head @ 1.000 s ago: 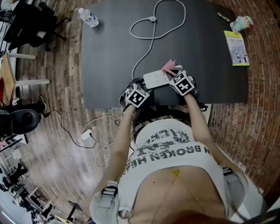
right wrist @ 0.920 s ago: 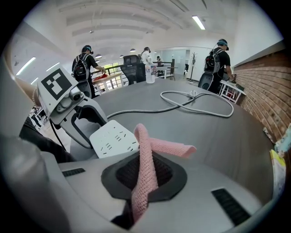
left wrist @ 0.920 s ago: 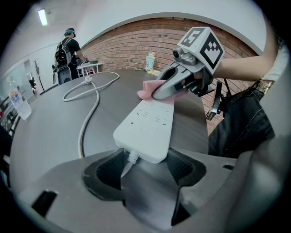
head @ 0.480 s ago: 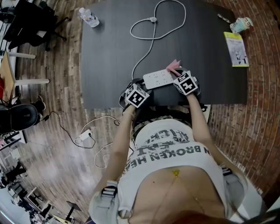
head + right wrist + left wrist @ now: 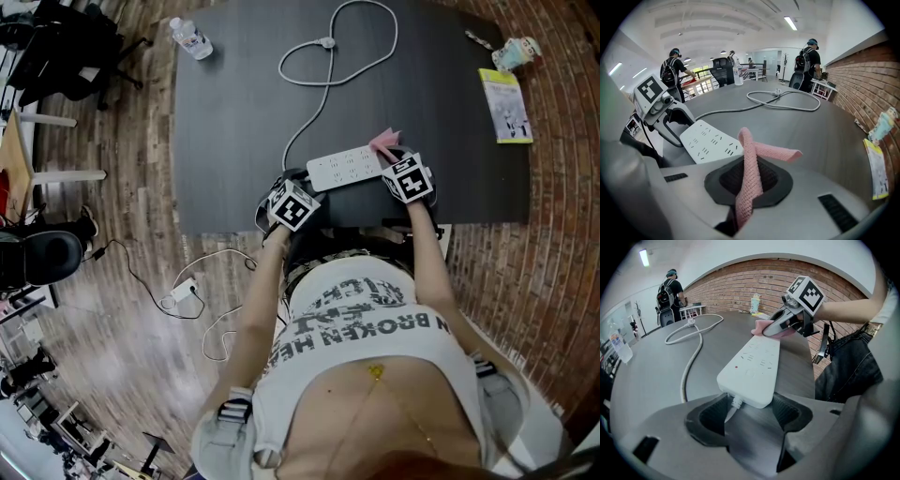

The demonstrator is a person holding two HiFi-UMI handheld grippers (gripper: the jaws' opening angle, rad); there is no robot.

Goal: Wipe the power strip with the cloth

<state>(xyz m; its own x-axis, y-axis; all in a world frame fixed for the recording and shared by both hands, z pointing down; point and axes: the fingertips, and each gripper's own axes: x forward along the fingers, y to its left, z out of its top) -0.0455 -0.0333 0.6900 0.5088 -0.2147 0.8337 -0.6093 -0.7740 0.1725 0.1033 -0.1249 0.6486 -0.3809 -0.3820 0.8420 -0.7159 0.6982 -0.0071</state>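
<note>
- Strip [image 5: 345,171] [image 5: 751,366] [image 5: 710,140] is lying flat near the 6 o'clock edge of the table [image 5: 234,103] in head view, cord end at 9 o'clock.
- Strip's cord end is being clamped between the wide-set fingers of the left gripper [image 5: 302,183] [image 5: 750,411].
- Cloth [image 5: 385,142] [image 5: 751,164] is being pinched by the right gripper [image 5: 392,157] [image 5: 749,180], fingers pressed together on it.
- Cloth is being held at strip's 3 o'clock end.
</note>
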